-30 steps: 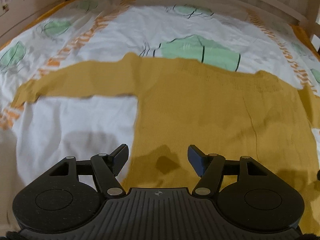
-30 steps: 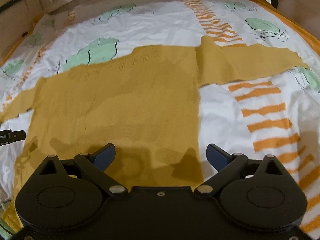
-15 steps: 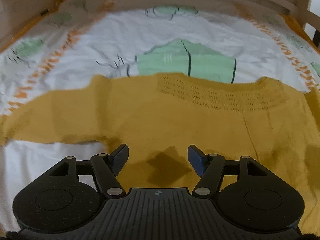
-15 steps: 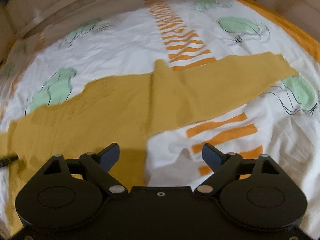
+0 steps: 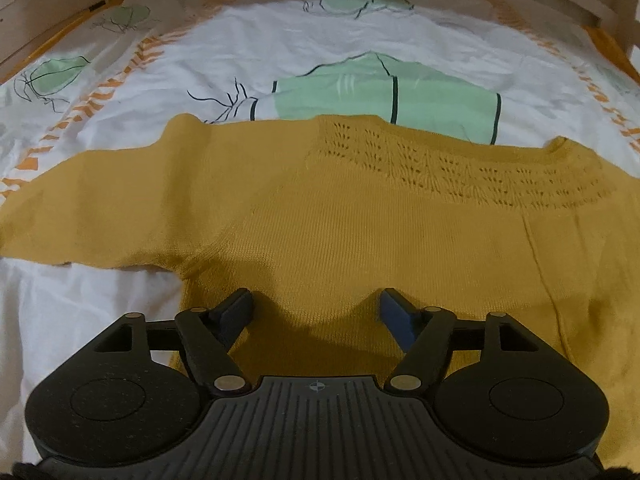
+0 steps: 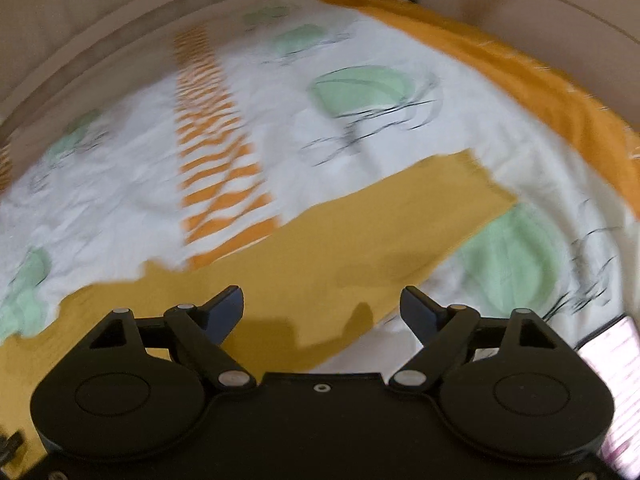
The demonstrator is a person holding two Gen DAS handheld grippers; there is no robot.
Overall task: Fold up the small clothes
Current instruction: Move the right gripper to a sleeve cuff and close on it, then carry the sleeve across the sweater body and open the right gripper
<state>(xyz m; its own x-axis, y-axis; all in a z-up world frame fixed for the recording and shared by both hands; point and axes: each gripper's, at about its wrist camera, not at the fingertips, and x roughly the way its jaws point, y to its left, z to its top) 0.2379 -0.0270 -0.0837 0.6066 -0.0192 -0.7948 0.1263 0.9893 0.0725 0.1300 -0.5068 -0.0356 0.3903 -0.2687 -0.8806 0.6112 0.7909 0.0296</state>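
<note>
Left hand-held gripper (image 5: 316, 306): spread, sweater (image 5: 320, 216) body at 12 o'clock | right hand-held gripper (image 6: 322, 306): spread, sleeve (image 6: 384, 232) toward 1 o'clock

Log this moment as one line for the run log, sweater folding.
step: fold not started | sweater: flat on bedsheet, sleeves spread | left hand-held gripper: open, above body | right hand-held gripper: open, above sleeve
</note>
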